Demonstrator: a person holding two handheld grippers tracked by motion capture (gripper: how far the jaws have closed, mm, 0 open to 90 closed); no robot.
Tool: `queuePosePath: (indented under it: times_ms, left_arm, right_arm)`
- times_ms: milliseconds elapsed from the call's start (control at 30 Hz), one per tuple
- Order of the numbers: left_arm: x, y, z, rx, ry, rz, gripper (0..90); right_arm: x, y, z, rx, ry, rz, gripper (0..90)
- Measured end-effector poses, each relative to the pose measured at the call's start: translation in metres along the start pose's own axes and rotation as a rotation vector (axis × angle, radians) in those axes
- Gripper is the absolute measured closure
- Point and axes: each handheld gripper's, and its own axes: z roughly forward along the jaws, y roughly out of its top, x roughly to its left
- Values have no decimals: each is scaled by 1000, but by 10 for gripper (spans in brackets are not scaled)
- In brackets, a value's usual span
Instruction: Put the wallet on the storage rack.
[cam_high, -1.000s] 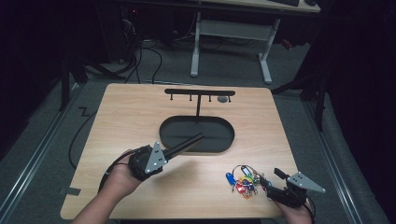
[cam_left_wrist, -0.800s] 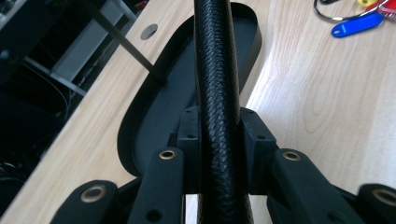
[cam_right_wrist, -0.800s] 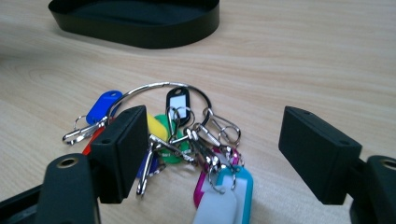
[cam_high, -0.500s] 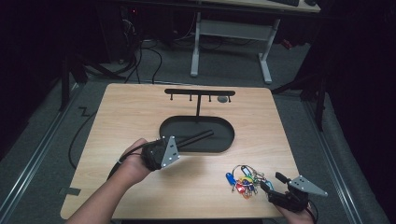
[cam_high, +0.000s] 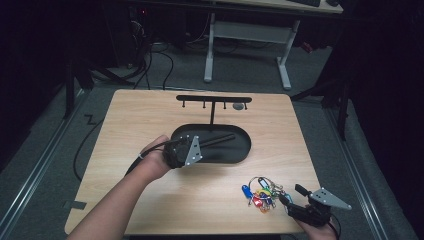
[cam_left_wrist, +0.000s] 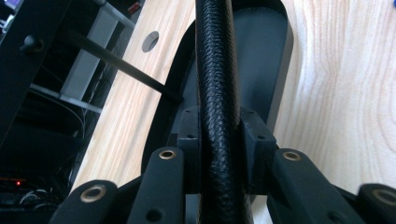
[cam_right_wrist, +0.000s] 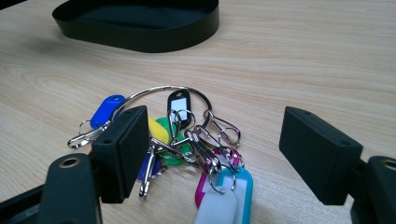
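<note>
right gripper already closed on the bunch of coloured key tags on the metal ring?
No: the right gripper has its jaws wide apart, the bunch of coloured key tags lying loose on the wooden table.

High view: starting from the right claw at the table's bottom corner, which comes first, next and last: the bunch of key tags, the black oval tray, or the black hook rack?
From the right claw:
1. The bunch of key tags, just to its left on the near table edge.
2. The black oval tray, mid-table, farther up and left.
3. The black hook rack, standing at the far edge.
</note>
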Motion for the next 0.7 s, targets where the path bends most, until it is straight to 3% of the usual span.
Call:
queuePosePath:
  times_ms: [100, 367, 700]
  left_arm:
    - [4, 1, 7, 19, 7, 2, 733]
    - [16, -1, 22, 16, 16, -1, 734]
    - [20, -3, 47, 51, 0, 51, 733]
  right_arm:
    - [-1, 0, -1, -3, 0, 3, 246]
    - [-1, -1, -1, -4, -2, 1, 252]
    - [-3, -1, -2, -7, -6, 6, 265]
